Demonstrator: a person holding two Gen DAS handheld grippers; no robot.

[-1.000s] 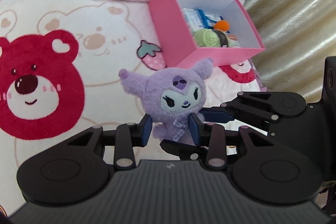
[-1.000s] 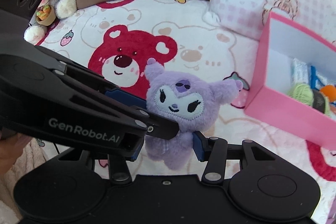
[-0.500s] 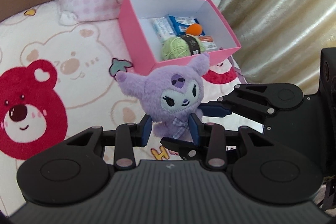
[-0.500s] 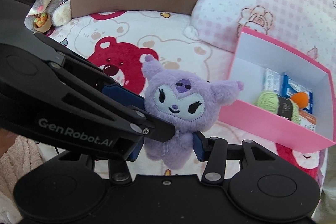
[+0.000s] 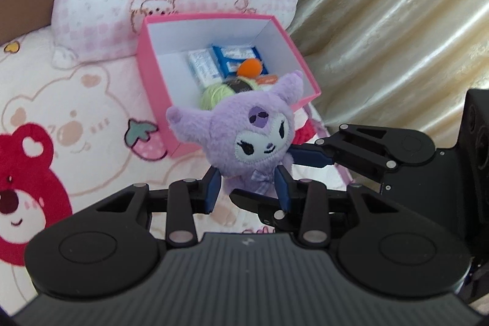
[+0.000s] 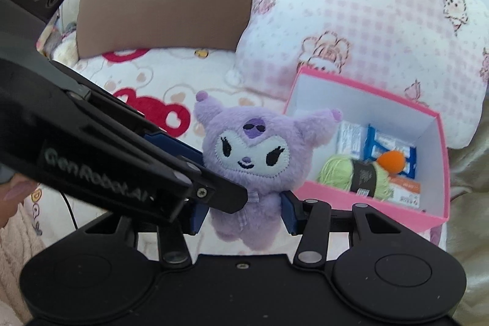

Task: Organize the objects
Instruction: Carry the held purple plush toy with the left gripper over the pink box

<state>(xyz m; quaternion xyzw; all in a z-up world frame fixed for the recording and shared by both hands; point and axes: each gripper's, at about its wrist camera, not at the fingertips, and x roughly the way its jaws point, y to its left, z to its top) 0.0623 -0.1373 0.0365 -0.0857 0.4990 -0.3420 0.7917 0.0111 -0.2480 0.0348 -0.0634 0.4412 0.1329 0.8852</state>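
Both views are taken from right behind each gripper's fingers, looking forward and slightly down at the bed. The purple plush is seen close up in both, the pink box just behind it. From the right wrist, the box is seen to the right, pillows beyond.

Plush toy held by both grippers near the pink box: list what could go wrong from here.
1. Both the left gripper and the right gripper pinch only the lower body of the plush; its big head may flop or slip as it is carried.
2. The box already holds yarn, an orange ball and packets, so the plush may perch on top or catch the rim.
3. If the jaws release unevenly, it could drop onto the blanket.
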